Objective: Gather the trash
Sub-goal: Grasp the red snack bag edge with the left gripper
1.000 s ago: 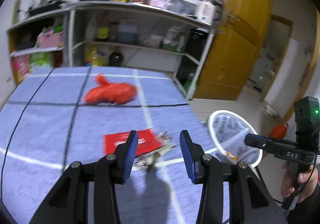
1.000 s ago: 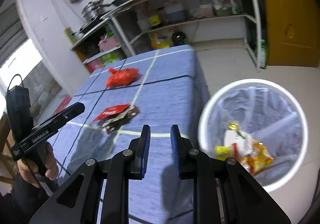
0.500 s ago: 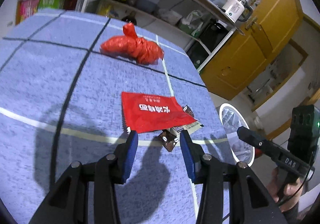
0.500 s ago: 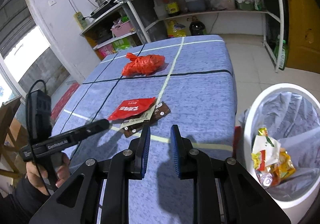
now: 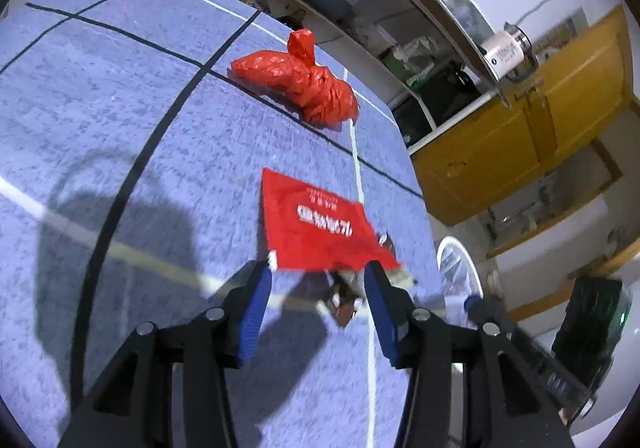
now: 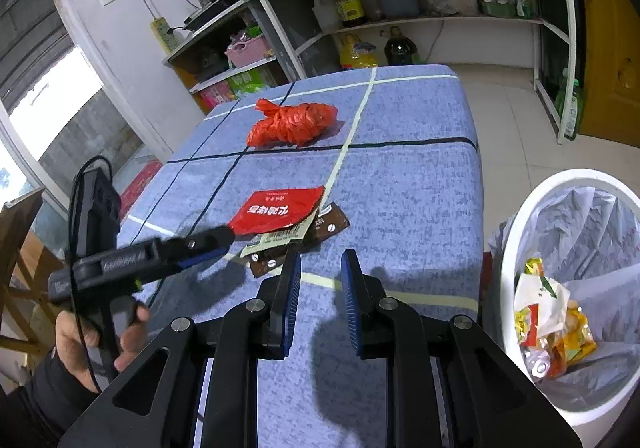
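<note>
Red wrapper lies mid-frame on the blue counter, overlapping a brown wrapper. Left tool, fingers apart, sits at the red wrapper's near edge; motion blur hides whether they touch. Right tool hangs with a narrow gap, holding nothing. Orange bag rests farther back; white bin holds scraps at lower right.

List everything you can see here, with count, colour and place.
Plastic bag: one, red, knotted, far part of table.
Red wrapper: one, flat, mid-table, on top of the other wrappers.
Brown wrapper: one, partly under the red one.
Trash bin: one, white, lined, on floor right of table, holding wrappers.
Table: one, blue cloth with lines.
Shelves: along wall, with bottles and pots.
Left tongs: open, at red wrapper's near edge.
Right tongs: open, empty.
</note>
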A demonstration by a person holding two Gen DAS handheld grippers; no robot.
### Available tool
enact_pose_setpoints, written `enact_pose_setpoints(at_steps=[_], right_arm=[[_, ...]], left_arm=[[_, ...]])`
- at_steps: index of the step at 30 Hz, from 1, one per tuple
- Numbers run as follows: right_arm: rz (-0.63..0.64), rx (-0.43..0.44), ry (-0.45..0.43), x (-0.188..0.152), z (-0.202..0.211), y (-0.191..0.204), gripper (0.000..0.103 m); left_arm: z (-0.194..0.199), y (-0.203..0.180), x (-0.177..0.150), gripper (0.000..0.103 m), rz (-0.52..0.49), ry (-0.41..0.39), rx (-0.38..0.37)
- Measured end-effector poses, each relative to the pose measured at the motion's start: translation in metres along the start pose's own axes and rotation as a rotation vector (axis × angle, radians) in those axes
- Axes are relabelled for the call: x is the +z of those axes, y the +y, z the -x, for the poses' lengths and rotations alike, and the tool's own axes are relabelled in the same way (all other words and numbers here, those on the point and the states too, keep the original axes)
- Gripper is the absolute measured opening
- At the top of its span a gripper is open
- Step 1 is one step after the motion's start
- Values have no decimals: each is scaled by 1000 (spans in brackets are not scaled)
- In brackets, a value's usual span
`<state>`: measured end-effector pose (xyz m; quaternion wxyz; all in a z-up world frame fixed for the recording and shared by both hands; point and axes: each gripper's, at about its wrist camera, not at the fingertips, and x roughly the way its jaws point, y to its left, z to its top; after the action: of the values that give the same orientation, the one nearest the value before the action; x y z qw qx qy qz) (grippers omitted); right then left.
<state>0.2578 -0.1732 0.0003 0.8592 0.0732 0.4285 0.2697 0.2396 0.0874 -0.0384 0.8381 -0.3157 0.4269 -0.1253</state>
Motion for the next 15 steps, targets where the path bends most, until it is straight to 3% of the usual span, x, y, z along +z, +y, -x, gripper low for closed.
enact_pose_setpoints(at_steps=[4, 6, 8, 12, 15], right_arm=[[-1, 8, 1, 1, -2, 2, 22], [-6, 22, 4, 2, -4, 4, 22], [-15, 38, 10, 4, -8, 5, 22], [-46, 79, 37, 8, -21, 6, 22], [-90, 124, 75, 10, -34, 3, 22]], left_arm=[[-9, -5, 7, 49, -2, -21, 16], [-12, -6, 10, 40, -6, -32, 39], [-16, -3, 12, 19, -2, -23, 49], [-18, 0, 16, 6, -7, -26, 66], [-11, -4, 17, 4, -39, -48, 61]])
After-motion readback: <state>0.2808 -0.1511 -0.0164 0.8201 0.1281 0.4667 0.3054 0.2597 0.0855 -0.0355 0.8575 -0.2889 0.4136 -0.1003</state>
